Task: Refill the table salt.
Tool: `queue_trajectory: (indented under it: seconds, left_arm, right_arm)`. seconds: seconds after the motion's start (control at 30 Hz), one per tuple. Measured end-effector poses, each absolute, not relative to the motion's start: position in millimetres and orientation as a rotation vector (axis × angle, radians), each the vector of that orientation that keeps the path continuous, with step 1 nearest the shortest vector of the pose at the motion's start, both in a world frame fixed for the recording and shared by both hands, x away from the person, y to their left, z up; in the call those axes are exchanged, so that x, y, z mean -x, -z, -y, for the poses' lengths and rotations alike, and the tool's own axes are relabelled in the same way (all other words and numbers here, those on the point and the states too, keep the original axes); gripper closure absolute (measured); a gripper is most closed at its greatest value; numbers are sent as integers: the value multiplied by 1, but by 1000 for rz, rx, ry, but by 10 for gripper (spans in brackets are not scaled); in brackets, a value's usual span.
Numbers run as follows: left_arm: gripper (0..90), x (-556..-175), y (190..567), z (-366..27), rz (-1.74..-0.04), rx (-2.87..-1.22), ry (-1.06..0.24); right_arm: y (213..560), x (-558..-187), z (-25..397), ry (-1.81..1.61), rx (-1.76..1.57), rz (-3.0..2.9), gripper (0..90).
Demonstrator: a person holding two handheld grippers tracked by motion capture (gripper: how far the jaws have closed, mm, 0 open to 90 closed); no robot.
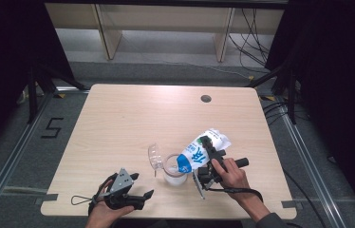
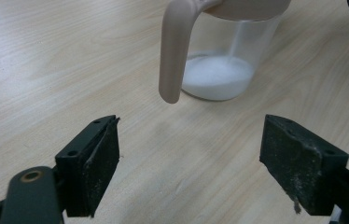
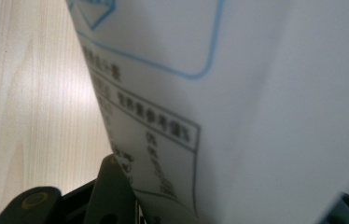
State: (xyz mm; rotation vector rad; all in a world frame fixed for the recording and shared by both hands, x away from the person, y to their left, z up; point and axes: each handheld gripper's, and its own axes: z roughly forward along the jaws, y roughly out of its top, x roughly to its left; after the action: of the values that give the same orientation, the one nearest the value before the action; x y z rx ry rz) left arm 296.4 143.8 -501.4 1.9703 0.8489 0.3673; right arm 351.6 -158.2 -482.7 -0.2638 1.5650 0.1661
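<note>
A clear jug (image 1: pixel 174 172) with a beige handle (image 2: pixel 175 51) stands near the table's front middle, its clear lid (image 1: pixel 154 156) flipped open to the left. White powder (image 2: pixel 217 77) lies in its bottom. My right gripper (image 1: pixel 207 145) is shut on a white and blue bag (image 1: pixel 199 151), which is tilted with its lower end over the jug's mouth. In the right gripper view the bag's printed side (image 3: pixel 238 107) sits close above one black finger (image 3: pixel 112 191). My left gripper (image 1: pixel 141 185) (image 2: pixel 196 154) stands open, left of the jug, holding nothing.
The wooden table (image 1: pixel 133 118) has a round cable hole (image 1: pixel 206 98) at the back right. The front edge runs just below both hands. Beyond the table are wooden shelf legs (image 1: pixel 110 40), cables on the floor (image 1: pixel 256 42) and a taped "5" mark (image 1: pixel 52 127).
</note>
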Motion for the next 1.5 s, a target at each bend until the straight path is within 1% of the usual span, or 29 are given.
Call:
queue_trajectory:
  seconds: [1.2,1.3,1.37,1.5]
  left_arm:
    - [195,-296,502,-143,-862,-1966,-365]
    - [195,-296,502,-143,-861,-1967,-364]
    - [195,-296,502,-143,-857,-1961,-365]
    - [195,-296,502,-143,-862,-1960,-365]
  right_arm:
    - [482,-352,158,-163,274,-1566,610]
    - [477,-350,157,-107,296,-1599,611]
    - [481,-352,157,-165,280,-1561,611]
    - [479,-352,157,-141,297,-1572,613]
